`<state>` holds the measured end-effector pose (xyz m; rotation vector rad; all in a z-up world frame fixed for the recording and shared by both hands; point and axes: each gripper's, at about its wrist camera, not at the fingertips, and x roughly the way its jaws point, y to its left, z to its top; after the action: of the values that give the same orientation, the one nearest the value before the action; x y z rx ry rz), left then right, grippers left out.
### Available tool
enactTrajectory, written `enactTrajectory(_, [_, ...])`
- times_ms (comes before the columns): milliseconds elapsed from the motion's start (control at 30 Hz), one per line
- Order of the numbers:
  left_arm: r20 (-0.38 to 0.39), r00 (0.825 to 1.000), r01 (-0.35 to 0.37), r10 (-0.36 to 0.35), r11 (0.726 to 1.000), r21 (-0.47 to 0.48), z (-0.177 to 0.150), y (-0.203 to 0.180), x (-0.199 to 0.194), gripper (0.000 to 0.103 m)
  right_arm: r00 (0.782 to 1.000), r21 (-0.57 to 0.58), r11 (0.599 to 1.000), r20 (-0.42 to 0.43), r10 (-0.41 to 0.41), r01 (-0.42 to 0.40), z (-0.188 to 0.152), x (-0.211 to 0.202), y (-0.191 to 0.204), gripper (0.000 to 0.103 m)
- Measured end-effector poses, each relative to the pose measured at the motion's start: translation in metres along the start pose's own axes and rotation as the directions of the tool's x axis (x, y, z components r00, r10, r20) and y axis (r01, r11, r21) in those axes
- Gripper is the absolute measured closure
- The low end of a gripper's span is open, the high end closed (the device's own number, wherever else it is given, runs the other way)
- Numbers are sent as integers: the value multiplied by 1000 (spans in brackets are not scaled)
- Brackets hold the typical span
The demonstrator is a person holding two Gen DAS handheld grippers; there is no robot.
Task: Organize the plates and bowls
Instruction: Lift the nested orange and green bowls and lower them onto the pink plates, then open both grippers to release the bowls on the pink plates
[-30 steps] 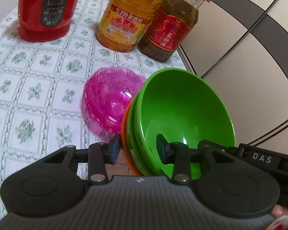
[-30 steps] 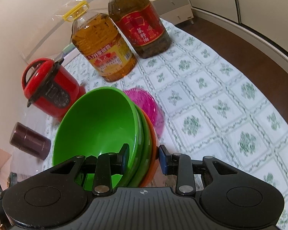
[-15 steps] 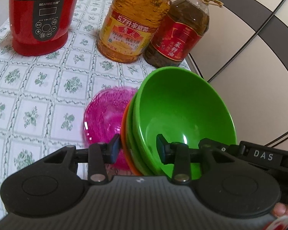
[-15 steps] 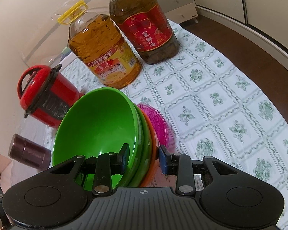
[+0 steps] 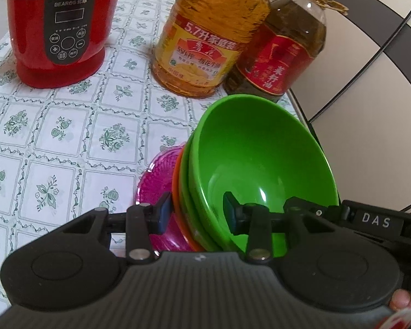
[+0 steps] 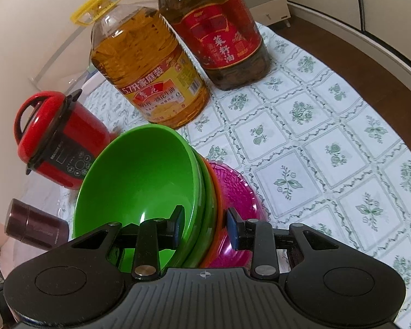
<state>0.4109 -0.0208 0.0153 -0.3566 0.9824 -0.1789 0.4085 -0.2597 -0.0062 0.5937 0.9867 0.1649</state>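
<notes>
Left wrist view: the left gripper (image 5: 196, 213) is clamped on the rim of a stack of 3 bowls (image 5: 254, 170), 2 green ones inside 1 orange one. One finger sits inside the top green bowl and the other presses the orange side. The stack is tipped up on its edge. A pink dish (image 5: 156, 181) is right behind it, low over the table (image 5: 68, 126), and may be touching the stack; the view is too tight to be sure. The right gripper (image 6: 204, 226) is clamped on the other side of the same stack (image 6: 139, 186), with the pink dish (image 6: 238, 192) just past its outer finger. Farther back on the table stand a red cooker (image 5: 60, 24), a yellow oil bottle (image 5: 208, 35) and a dark oil bottle (image 5: 282, 52), side by side. A brown jar (image 6: 33, 223) lies to the left in the right wrist view.
</notes>
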Motion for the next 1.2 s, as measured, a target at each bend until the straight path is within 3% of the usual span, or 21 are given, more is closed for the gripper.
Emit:
enactTrajectory(400, [-22, 1000, -13, 13, 1000, 5, -3, 12, 21, 68, 999, 6, 1000, -38, -14, 14, -1, 28, -5, 70])
enactTrajectory(633, [-14, 1000, 14, -15, 1000, -25, -4, 21, 30, 68, 999, 13, 1000, -48, -21, 21, -3, 39, -10, 70])
enactTrajectory(1200, [6, 1000, 25, -25, 1000, -18, -6, 23, 31, 68, 999, -21, 999, -32, -31, 30, -6, 42, -8, 70])
